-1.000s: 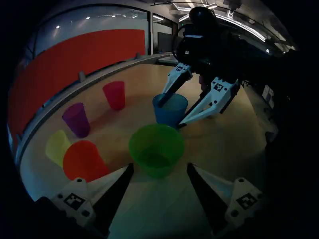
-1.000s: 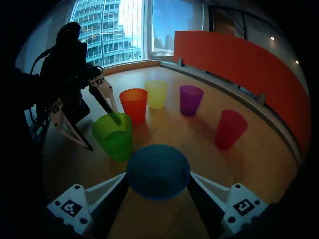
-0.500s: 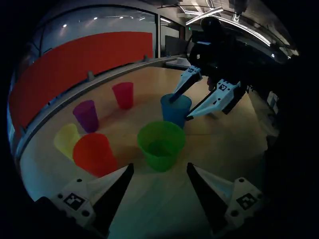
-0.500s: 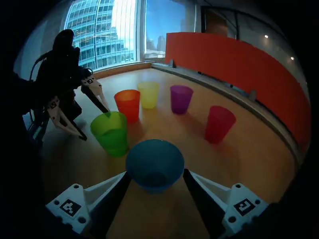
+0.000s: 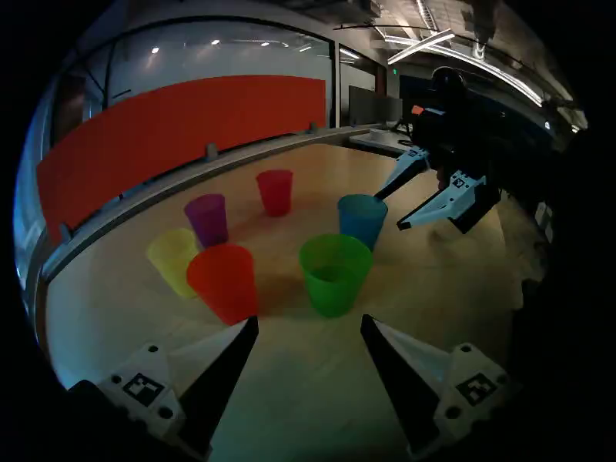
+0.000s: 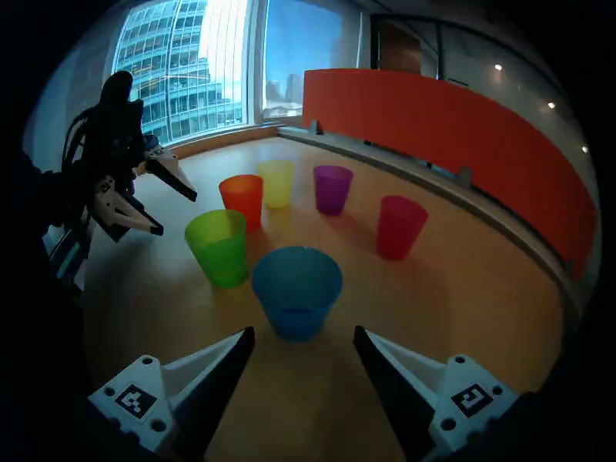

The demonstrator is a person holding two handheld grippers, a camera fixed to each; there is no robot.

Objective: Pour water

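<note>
The green cup (image 5: 335,273) stands upright on the wooden desk (image 5: 446,285) before the spread, empty left hand-held gripper (image 5: 308,320), the blue cup (image 6: 296,289) before the spread right hand-held gripper (image 6: 302,333), beside a long red wall (image 6: 462,123).

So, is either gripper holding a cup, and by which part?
Nothing is held. The left gripper stands open before the green cup, the right gripper before the blue cup.
</note>
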